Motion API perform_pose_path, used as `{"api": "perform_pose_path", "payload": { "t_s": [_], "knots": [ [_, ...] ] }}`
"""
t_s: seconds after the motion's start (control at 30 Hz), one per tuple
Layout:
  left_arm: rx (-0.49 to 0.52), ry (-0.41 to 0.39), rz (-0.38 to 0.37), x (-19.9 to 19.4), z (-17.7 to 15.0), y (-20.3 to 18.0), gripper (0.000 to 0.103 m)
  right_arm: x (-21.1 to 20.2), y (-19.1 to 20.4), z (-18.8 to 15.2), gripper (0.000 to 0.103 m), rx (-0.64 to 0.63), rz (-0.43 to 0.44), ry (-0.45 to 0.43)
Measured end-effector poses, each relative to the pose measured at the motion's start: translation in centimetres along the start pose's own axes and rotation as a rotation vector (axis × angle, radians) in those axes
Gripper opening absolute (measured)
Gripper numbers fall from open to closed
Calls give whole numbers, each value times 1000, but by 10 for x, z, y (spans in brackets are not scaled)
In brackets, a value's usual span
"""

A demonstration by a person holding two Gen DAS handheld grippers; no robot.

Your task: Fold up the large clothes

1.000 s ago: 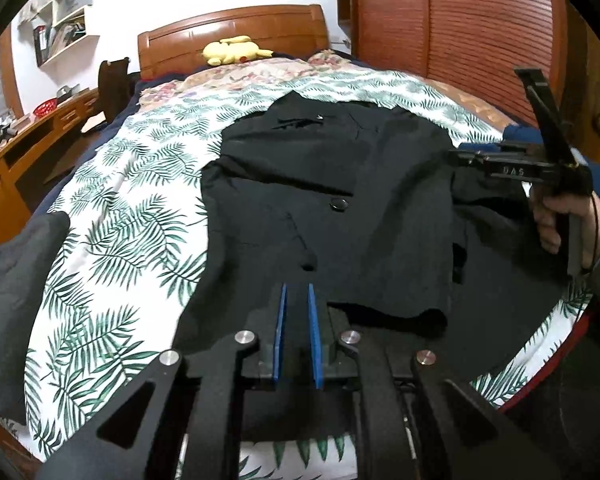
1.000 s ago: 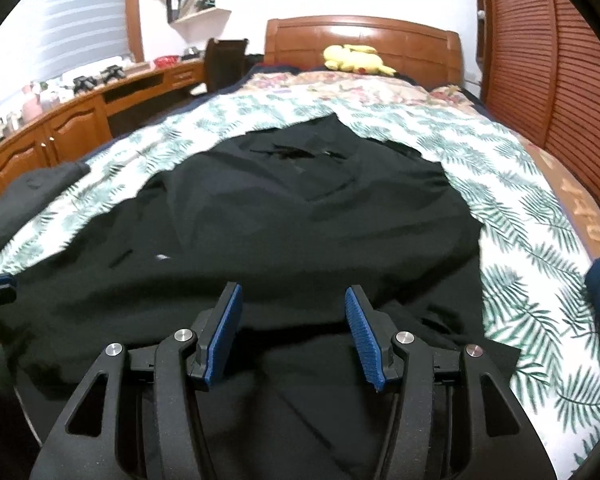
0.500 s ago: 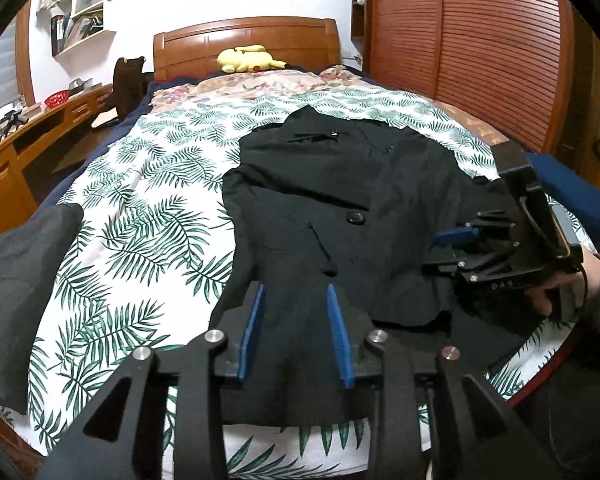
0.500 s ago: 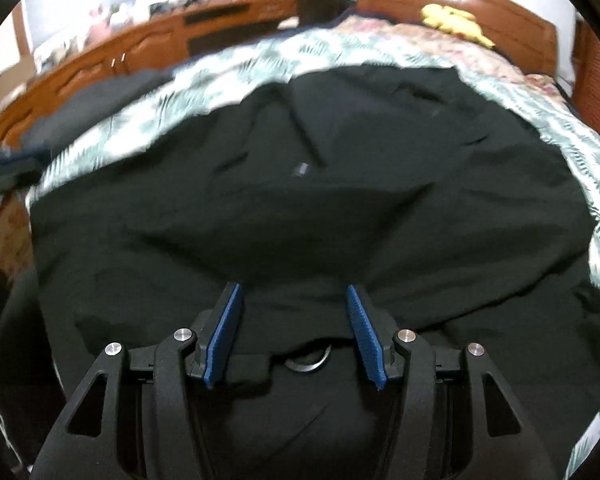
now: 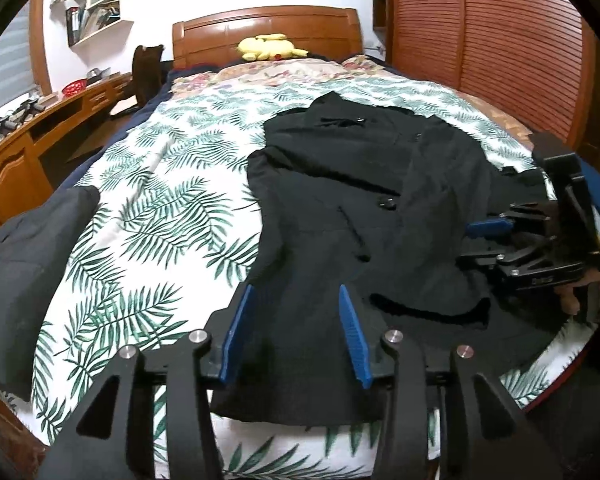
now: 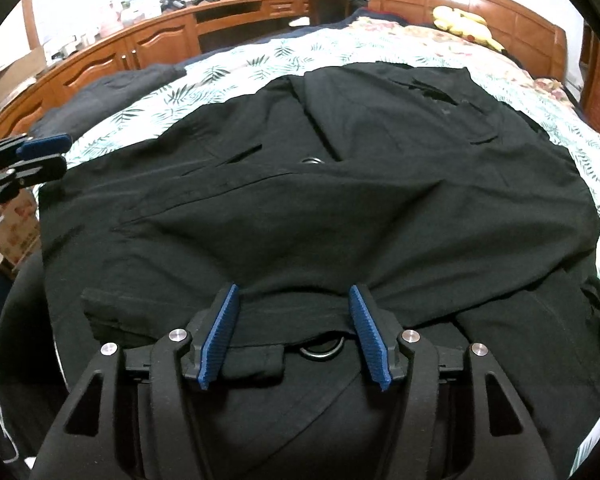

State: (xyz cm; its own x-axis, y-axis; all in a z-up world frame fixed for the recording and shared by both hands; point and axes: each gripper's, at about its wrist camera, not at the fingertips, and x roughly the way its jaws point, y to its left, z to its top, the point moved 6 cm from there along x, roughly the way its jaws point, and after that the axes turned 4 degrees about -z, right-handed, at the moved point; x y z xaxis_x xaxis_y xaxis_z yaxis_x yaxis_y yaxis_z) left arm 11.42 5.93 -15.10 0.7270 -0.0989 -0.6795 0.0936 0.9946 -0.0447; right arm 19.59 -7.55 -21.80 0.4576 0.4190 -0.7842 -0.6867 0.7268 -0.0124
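A large black coat (image 5: 364, 216) lies spread on the leaf-print bed (image 5: 172, 216), collar toward the headboard. My left gripper (image 5: 296, 332) is open and empty, just above the coat's lower left hem. My right gripper (image 6: 294, 334) is open and empty, low over the coat (image 6: 320, 184) near a strap with a metal ring (image 6: 320, 350). It shows in the left wrist view (image 5: 496, 232) at the coat's right edge. The left gripper shows in the right wrist view (image 6: 40, 156) at far left.
A folded dark garment (image 5: 24, 264) lies at the bed's near left corner. A yellow plush toy (image 5: 268, 46) sits by the wooden headboard (image 5: 260, 24). A wooden desk (image 5: 32, 136) runs along the left; a slatted wardrobe (image 5: 500, 48) stands right.
My left gripper opened from shut and drew back over the hem. My right gripper swung down and turned across the coat, staying open.
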Motion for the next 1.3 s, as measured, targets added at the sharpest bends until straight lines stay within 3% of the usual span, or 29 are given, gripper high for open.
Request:
{"api": "perform_pose_path", "payload": {
  "t_s": [0.47, 0.87, 1.13, 1.3],
  "knots": [
    [-48, 8, 5, 3, -17, 28, 43, -15, -11, -6, 62, 50, -24, -25],
    [-68, 41, -15, 1, -38, 34, 43, -102, -73, -86, 62, 163, -293, -8],
    [-89, 25, -3, -4, -42, 37, 42, -132, -108, -127, 62, 274, -368, 9],
    [-117, 1, -12, -14, -46, 43, 32, -138, -110, -138, 63, 294, -394, 16]
  ]
}}
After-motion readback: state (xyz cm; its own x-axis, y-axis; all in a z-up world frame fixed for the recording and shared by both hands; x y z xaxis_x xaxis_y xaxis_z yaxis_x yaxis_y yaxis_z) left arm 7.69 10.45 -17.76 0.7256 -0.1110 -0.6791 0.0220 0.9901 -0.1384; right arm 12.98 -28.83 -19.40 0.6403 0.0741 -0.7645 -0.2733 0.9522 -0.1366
